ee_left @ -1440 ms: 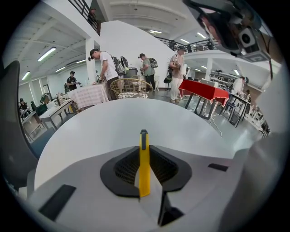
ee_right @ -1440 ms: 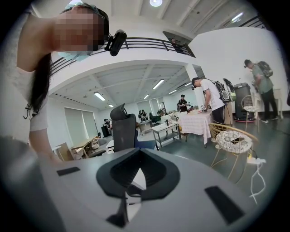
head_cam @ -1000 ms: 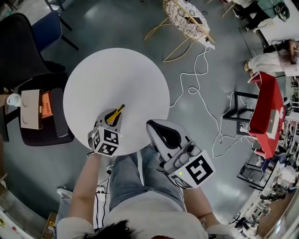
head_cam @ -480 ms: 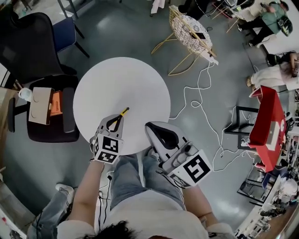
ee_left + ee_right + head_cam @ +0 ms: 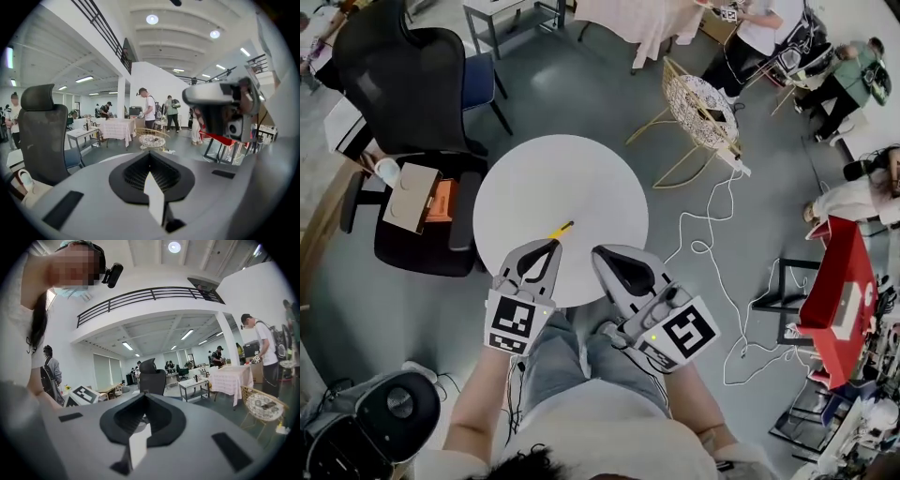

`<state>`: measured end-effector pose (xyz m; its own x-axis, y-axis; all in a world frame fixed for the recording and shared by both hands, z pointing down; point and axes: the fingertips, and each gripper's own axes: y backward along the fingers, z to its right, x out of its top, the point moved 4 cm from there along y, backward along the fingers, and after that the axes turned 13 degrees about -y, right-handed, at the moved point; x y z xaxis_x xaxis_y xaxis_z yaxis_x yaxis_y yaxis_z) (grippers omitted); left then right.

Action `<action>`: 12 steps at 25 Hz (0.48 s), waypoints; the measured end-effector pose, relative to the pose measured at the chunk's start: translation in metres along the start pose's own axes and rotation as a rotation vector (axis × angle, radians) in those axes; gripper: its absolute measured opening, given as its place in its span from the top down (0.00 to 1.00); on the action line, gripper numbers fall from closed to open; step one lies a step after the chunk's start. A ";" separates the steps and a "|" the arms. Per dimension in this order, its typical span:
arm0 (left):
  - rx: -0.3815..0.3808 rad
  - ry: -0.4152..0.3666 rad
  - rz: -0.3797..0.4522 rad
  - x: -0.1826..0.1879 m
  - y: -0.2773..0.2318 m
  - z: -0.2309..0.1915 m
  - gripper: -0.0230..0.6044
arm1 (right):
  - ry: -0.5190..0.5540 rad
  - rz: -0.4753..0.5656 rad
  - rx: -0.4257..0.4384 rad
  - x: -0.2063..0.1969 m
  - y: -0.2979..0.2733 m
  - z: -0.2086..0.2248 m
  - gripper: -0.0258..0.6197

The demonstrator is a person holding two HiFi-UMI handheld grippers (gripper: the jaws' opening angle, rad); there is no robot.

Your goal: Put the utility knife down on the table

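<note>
No text, label, brand, number or sign can be read in any view.

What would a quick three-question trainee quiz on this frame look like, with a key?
1. True or false: the right tool holds the utility knife.
2. Multiple choice: in the head view the knife shows against A) the round white table, B) the black office chair, C) the wire chair.
3. Fill in: the knife's yellow end sticks out just past the tip of the ____ tool.

Key:
1. False. The right gripper view shows the jaws together with nothing between them.
2. A.
3. The left tool.
</note>
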<state>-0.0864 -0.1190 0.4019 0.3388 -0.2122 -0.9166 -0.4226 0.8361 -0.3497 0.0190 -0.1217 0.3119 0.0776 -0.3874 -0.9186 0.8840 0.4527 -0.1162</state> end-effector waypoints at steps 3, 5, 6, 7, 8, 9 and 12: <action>0.030 0.011 0.070 0.028 0.026 0.007 0.95 | 0.014 0.003 0.033 0.003 0.005 -0.010 0.95; 0.050 0.019 0.113 0.044 0.041 0.012 0.95 | 0.025 0.004 0.056 0.005 0.009 -0.017 0.95; 0.057 0.027 0.132 0.052 0.049 0.015 0.95 | 0.029 0.004 0.067 0.006 0.011 -0.020 0.95; 0.063 0.039 0.150 0.059 0.056 0.018 0.95 | 0.033 0.004 0.078 0.006 0.013 -0.023 0.95; 0.068 0.052 0.165 0.065 0.063 0.022 0.95 | 0.037 0.002 0.089 0.006 0.015 -0.026 0.95; 0.072 0.061 0.179 0.071 0.070 0.026 0.95 | 0.041 0.001 0.100 0.006 0.017 -0.029 0.95; 0.088 0.062 0.232 0.088 0.087 0.038 0.95 | 0.050 -0.002 0.131 0.004 0.024 -0.038 0.95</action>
<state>-0.0614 -0.0461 0.2980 0.1879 -0.0383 -0.9814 -0.4069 0.9064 -0.1133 0.0233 -0.0815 0.2912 0.0557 -0.3459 -0.9366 0.9369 0.3423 -0.0707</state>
